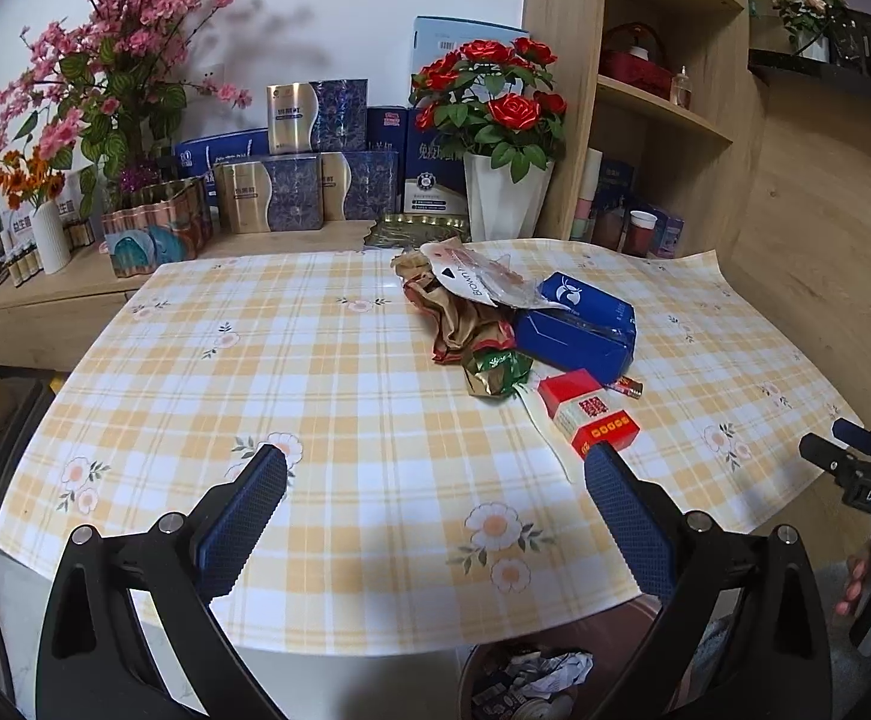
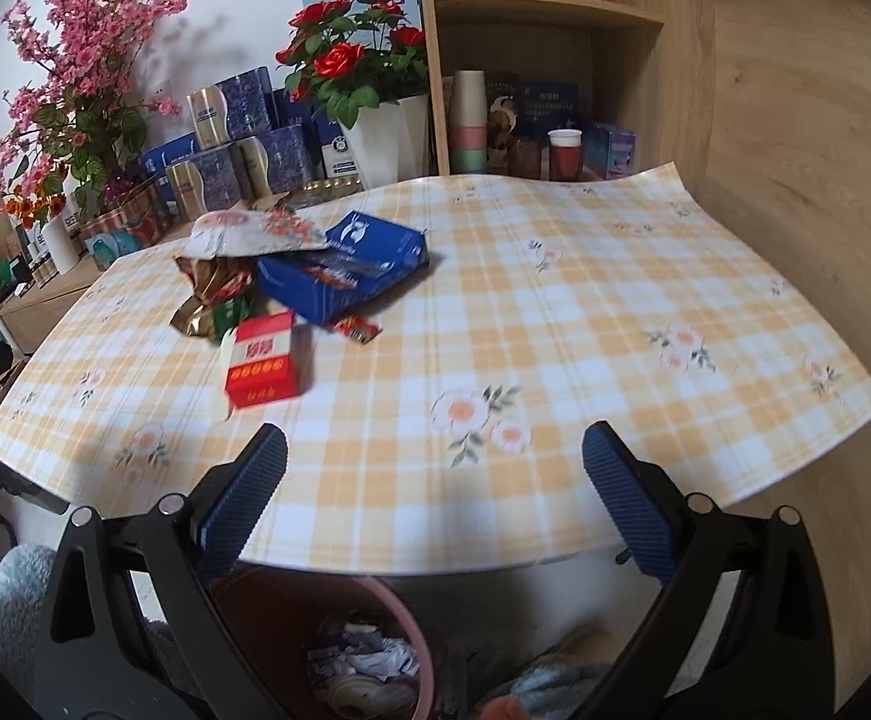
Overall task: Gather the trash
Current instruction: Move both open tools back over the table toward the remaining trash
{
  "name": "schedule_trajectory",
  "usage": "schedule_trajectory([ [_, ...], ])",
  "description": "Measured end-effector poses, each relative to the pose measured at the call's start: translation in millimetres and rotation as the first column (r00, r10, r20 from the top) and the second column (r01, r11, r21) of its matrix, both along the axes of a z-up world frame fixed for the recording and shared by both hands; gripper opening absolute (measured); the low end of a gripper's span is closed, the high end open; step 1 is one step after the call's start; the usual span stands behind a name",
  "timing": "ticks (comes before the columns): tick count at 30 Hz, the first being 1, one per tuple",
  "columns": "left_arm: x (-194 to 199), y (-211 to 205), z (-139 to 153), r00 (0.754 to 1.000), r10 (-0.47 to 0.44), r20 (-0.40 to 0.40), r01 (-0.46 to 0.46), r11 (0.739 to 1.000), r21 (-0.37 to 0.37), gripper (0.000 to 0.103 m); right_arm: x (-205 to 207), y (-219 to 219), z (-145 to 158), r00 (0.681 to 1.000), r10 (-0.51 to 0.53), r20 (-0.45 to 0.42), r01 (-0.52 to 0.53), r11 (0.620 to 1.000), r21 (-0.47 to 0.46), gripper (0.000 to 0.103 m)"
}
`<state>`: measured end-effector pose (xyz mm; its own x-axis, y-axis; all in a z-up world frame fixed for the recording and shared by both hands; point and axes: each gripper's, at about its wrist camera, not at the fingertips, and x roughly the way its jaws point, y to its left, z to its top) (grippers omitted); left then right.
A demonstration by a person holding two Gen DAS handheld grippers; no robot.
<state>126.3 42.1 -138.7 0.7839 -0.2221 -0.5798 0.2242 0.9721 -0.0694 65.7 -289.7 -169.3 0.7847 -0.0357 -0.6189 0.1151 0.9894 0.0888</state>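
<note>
Both claws, left (image 1: 435, 474) and right (image 2: 434, 456), gape empty; next, grasp red box (image 1: 588, 414) at 1 o'clock, above bin (image 2: 327, 648).

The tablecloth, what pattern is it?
The tablecloth is a yellow-orange and white plaid with scattered small flower prints, clearest in the left wrist view.

Both wrist views face forward over tablecloth (image 1: 327, 396), sharing trash pile (image 2: 291, 282).

One blue box (image 1: 579, 330), one red box (image 1: 588, 414), three wrappers (image 1: 465, 324).
</note>
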Motion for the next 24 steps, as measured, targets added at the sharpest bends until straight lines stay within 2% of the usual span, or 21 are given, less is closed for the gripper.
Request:
schedule_trajectory([
  [5, 20.9, -2.0, -1.3, 0.999, -0.006, -0.038, 0.004, 0.999, -0.040, 0.097, 17.7, -8.5, 7.6, 1.000, 0.007, 0.002, -0.007, 1.000, 0.004, 0.097],
  [12, 46.8, -2.4, -0.5, 0.998, 0.034, -0.057, -0.036, 0.999, -0.039, 0.097, 43.0, -11.1, 6.0, 0.999, 0.041, -0.012, -0.040, 0.999, 0.021, 0.097],
  [24, 82.6, -6.2, 0.7, 0.996, 0.048, -0.079, -0.052, 0.997, -0.050, 0.097, 75.4, -8.6, -1.6, 0.995, 0.084, -0.045, -0.083, 0.996, 0.025, 0.097],
])
